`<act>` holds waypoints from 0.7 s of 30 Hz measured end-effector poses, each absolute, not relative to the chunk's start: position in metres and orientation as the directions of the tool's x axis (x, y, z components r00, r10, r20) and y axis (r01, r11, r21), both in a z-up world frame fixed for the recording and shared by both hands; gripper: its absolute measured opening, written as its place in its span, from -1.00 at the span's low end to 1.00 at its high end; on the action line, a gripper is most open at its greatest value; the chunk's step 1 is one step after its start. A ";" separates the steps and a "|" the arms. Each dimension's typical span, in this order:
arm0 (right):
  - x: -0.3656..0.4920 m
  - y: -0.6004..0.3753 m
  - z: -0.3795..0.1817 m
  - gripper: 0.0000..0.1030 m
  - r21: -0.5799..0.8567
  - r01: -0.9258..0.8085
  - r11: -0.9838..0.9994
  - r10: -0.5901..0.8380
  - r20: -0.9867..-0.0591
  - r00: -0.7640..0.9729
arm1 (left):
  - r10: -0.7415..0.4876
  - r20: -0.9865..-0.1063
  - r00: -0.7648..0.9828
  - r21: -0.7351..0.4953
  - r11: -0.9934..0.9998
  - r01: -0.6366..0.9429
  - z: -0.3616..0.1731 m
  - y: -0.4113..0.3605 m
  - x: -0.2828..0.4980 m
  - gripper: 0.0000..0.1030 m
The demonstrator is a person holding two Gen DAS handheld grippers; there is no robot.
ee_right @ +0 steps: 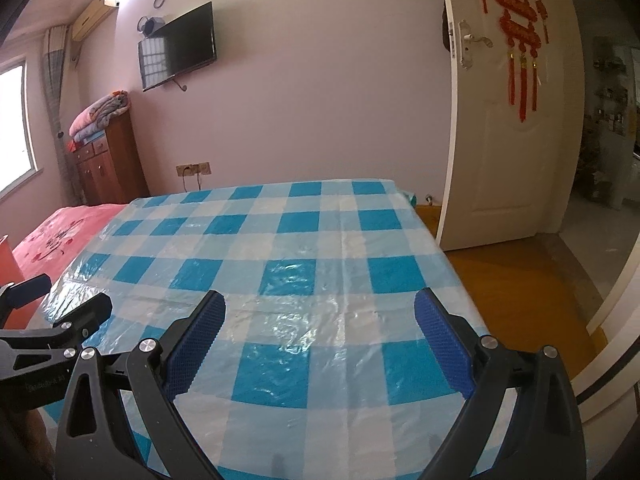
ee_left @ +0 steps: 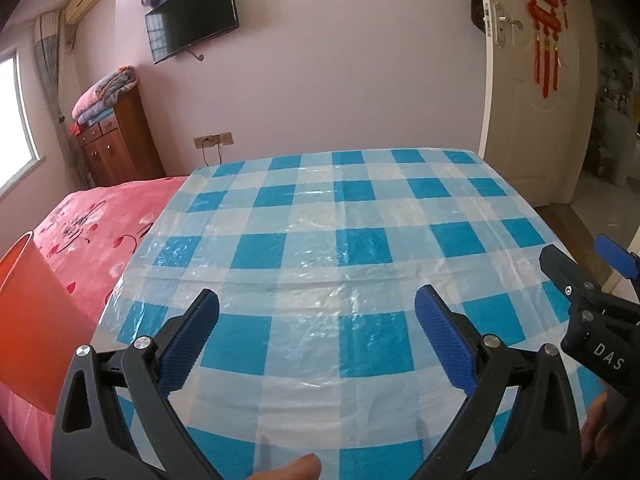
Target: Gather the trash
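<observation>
Both tools, left tool (ee_left: 316, 336) and right tool (ee_right: 320, 336), hang wide open over my checked surface (ee_left: 360, 216). No trash visible; red bin (ee_left: 28, 312) at nine o'clock. I should scan before reaching.

Table (ee_left: 320, 220) ahead; bin (ee_left: 28, 320) and bed (ee_left: 100, 232) left; door (ee_right: 500, 140) right.

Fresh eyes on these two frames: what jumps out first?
The blue-and-white checked plastic tablecloth fills the middle of both views, with no trash visible on it. The left tool and right tool hang open over its near edge. An orange bin stands at far left beside the pink bedspread.
</observation>
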State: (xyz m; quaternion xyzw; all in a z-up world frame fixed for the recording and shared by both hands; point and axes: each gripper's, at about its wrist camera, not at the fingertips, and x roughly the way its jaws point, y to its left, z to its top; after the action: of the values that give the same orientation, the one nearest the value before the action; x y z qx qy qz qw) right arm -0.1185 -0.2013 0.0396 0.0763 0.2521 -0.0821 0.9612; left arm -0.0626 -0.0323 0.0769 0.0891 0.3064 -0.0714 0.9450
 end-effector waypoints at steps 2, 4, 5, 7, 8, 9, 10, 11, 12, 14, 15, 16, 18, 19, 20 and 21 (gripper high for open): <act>-0.120 -0.204 0.041 0.83 0.106 0.201 0.974 -0.125 -0.491 0.862 | -0.090 -0.591 0.801 0.115 0.974 0.194 0.078 -0.035 -0.063 0.91; -0.121 -0.206 0.042 0.83 0.103 0.203 0.974 -0.129 -0.485 0.865 | -0.095 -0.592 0.801 0.107 0.975 0.195 0.078 -0.036 -0.064 0.91; -0.121 -0.206 0.042 0.83 0.102 0.203 0.974 -0.130 -0.484 0.866 | -0.095 -0.593 0.799 0.108 0.975 0.197 0.078 -0.037 -0.064 0.92; -0.122 -0.206 0.043 0.83 0.092 0.203 0.975 -0.135 -0.479 0.868 | -0.089 -0.597 0.797 0.115 0.974 0.195 0.078 -0.038 -0.064 0.92; -0.122 -0.206 0.043 0.83 0.086 0.203 0.975 -0.138 -0.476 0.869 | -0.089 -0.597 0.797 0.116 0.974 0.195 0.078 -0.039 -0.064 0.92; -0.122 -0.206 0.043 0.83 0.083 0.202 0.976 -0.140 -0.475 0.869 | -0.088 -0.597 0.797 0.115 0.974 0.194 0.078 -0.039 -0.064 0.92; -0.122 -0.206 0.043 0.83 0.082 0.200 0.976 -0.139 -0.474 0.870 | -0.088 -0.597 0.798 0.115 0.974 0.194 0.078 -0.039 -0.064 0.92; -0.122 -0.207 0.043 0.83 0.084 0.198 0.977 -0.136 -0.474 0.870 | -0.089 -0.596 0.798 0.115 0.974 0.194 0.078 -0.039 -0.064 0.92; -0.122 -0.207 0.043 0.83 0.087 0.195 0.977 -0.131 -0.475 0.870 | -0.089 -0.595 0.799 0.115 0.974 0.195 0.078 -0.040 -0.064 0.92; -0.121 -0.208 0.042 0.85 0.088 0.192 0.978 -0.128 -0.477 0.870 | -0.091 -0.594 0.800 0.114 0.974 0.196 0.079 -0.040 -0.065 0.92; -0.121 -0.208 0.042 0.85 0.087 0.190 0.978 -0.127 -0.477 0.870 | -0.092 -0.592 0.801 0.113 0.974 0.196 0.079 -0.040 -0.065 0.92; -0.121 -0.208 0.042 0.85 0.086 0.188 0.978 -0.126 -0.477 0.870 | -0.092 -0.589 0.803 0.114 0.974 0.195 0.079 -0.040 -0.065 0.92; -0.121 -0.207 0.042 0.85 0.084 0.184 0.979 -0.123 -0.477 0.871 | -0.092 -0.585 0.806 0.114 0.974 0.194 0.079 -0.040 -0.067 0.92; -0.122 -0.207 0.042 0.85 0.084 0.183 0.980 -0.122 -0.476 0.871 | -0.091 -0.585 0.806 0.115 0.974 0.193 0.079 -0.040 -0.067 0.92; -0.122 -0.207 0.042 0.85 0.084 0.181 0.980 -0.120 -0.475 0.872 | -0.090 -0.585 0.806 0.116 0.974 0.193 0.079 -0.040 -0.067 0.92; -0.122 -0.206 0.042 0.85 0.084 0.179 0.980 -0.119 -0.474 0.872 | -0.087 -0.584 0.807 0.119 0.974 0.191 0.079 -0.040 -0.068 0.92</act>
State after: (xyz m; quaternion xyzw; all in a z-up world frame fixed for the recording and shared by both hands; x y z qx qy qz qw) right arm -0.1221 -0.2065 0.0420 0.0627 0.2407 -0.0770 0.9655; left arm -0.0676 -0.0398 0.0791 0.0863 0.3020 -0.0736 0.9465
